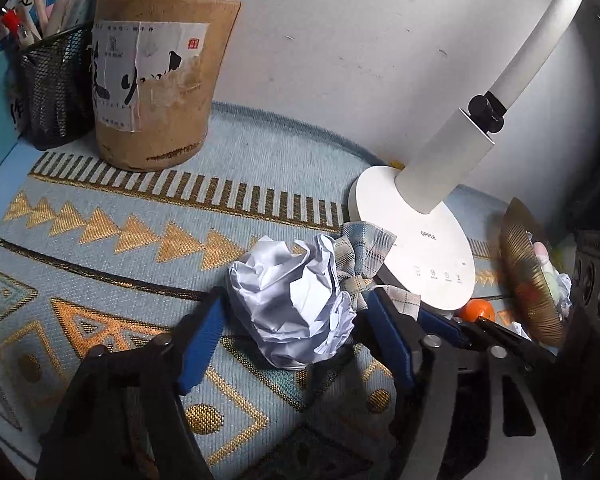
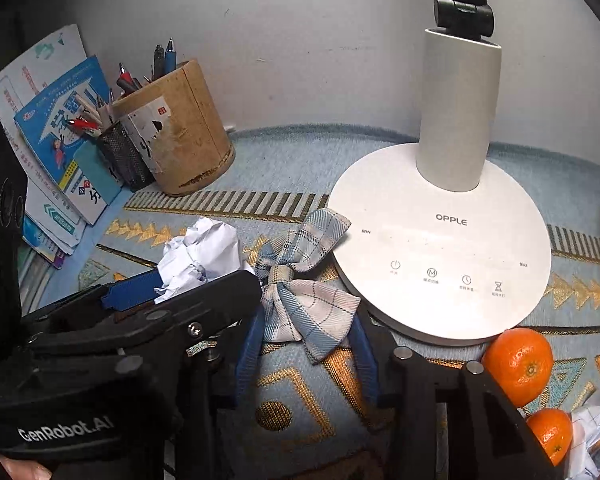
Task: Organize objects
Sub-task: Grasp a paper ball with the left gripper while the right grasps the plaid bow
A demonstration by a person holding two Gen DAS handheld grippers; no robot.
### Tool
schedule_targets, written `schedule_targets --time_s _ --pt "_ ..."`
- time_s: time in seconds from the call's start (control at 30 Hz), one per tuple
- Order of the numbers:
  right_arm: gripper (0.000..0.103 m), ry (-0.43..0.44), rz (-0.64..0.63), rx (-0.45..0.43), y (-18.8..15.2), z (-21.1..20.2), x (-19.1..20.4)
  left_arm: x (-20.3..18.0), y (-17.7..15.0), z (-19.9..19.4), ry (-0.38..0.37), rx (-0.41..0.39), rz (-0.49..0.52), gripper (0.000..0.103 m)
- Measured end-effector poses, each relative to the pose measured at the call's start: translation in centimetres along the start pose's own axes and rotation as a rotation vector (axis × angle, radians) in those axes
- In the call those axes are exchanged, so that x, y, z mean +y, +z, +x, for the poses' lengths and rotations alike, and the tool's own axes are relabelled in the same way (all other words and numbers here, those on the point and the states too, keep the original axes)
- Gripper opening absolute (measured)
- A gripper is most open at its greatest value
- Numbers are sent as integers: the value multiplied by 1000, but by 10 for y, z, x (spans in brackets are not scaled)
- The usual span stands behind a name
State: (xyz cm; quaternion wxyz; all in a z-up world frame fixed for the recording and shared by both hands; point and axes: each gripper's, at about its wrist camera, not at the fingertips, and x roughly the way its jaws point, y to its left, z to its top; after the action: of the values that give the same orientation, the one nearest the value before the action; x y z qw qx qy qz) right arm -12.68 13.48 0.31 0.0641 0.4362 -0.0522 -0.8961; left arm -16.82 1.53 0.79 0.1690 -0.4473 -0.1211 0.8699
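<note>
At the bottom of each frame, the left gripper (image 1: 290, 320) clamps a crumpled paper ball (image 1: 296, 300) and the right gripper (image 2: 306, 334) pinches a plaid bow (image 2: 304, 300). Upper left, a bamboo holder (image 1: 156, 84) and mesh cup (image 1: 54, 92) hold pens

A paper ball (image 1: 296, 300) lies on the bench (image 1: 100, 240), a fabric bow (image 2: 300, 292) just right of it, touching the lamp base (image 2: 440, 248). Behind left stands a pen pot (image 1: 156, 84), a mesh cup (image 1: 54, 92) left of it. Two oranges (image 2: 518, 364) lie before the lamp.
</note>
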Motion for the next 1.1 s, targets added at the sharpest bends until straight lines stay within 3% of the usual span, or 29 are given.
schedule_targets --time_s 0.03,0.07,0.2,0.43,0.6,0.67,0.8,0.93,1.03,1.1 --pt "23 -4 -2 -1 0 0 1 0 0 0 0 -1 -1 53" --pt "20 -1 5 0 1 1 0 1 0 0 5 -1 -3 52" --pt "13 28 32 -13 0 -4 -9 -1 -1 -6 17 -23 8 47" --pt "9 70 77 -34 -9 -22 -17 -2 -4 -20 39 -78 32 47" --pt "9 158 149 6 -39 -59 -38 -18 -21 -41 62 -98 54 46" --pt "9 162 162 6 -58 -83 -46 -32 -33 -56 28 -95 61 46" --pt "9 130 180 -44 -103 -142 -62 -65 -74 -93 33 -124 110 46" --pt "10 42 252 -78 -150 -188 -85 -85 -119 -110 143 -176 95 46" --pt "10 2 232 -66 -171 -201 -96 -94 -144 -108 153 -166 93 46" --pt "10 37 223 -33 -179 -201 -102 -98 -153 -104 130 -149 93 46"
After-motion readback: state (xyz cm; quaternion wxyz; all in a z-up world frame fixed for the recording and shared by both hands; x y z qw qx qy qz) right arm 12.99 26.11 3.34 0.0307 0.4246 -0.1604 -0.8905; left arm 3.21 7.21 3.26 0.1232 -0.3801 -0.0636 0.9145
